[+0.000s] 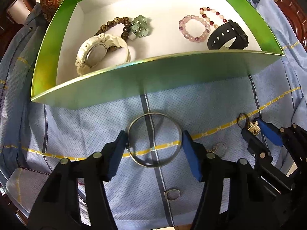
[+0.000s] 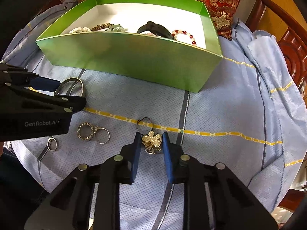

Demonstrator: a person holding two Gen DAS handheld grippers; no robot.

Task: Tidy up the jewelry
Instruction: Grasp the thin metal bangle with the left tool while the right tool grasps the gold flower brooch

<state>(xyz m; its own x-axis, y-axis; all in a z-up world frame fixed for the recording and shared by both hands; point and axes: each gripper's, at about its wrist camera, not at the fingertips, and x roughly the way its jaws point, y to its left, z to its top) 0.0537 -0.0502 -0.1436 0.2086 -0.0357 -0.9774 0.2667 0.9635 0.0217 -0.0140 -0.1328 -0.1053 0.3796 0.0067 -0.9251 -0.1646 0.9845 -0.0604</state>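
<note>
So the blue cloth [image 2: 220, 105] with yellow lines covers pretty much the whole surface, bunched up along the right edge, and there's plenty of bare cloth out to the right of everything. Green box [image 1: 145, 80] sits at the back, near wall facing the grippers, holding a white watch [image 1: 96, 55], a black watch [image 1: 228, 36] and some bead bracelets [image 1: 193, 28]. Open strip of cloth between box and loose pieces.

Left gripper [image 1: 154, 147] has its jaws set wide around the silver bangle [image 1: 134, 130], pads right at its rim on both sides. Right gripper [image 2: 150, 143] has its jaws narrow, closed in on the gold flower charm [image 2: 151, 139], though I can't tell if both pads actually touch it. A few small rings [image 2: 86, 131] lie just beside, near the front-left edge.
</note>
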